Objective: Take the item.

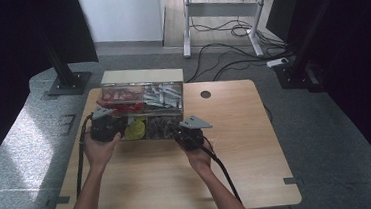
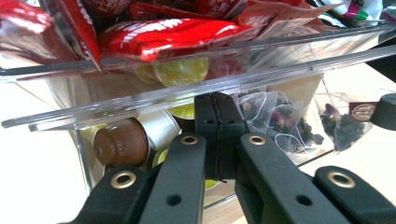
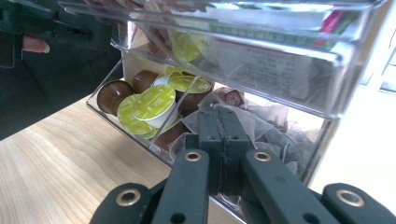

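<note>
A clear plastic drawer organizer (image 1: 141, 78) stands at the back middle of the wooden table (image 1: 237, 145). Its upper drawer (image 2: 196, 88) holds red packets (image 2: 163, 32). The lower drawer (image 3: 140, 135) is pulled out a little and holds brown capsules with green lids (image 3: 152, 102) beside mesh tea bags (image 2: 280, 121). My left gripper (image 1: 120, 122) (image 2: 219, 100) is shut, tips just under the upper drawer's front lip. My right gripper (image 1: 179, 131) (image 3: 219, 114) is also shut, tips against the lower drawer's tea-bag side. Nothing shows between either pair of jaws.
The upper right drawer holds white and green sachets (image 3: 261, 65). A round cable hole (image 1: 205, 94) lies in the table right of the organizer. Bare wood stretches in front of it. Black stands (image 1: 66, 79) and floor cables (image 1: 229, 46) lie beyond the table.
</note>
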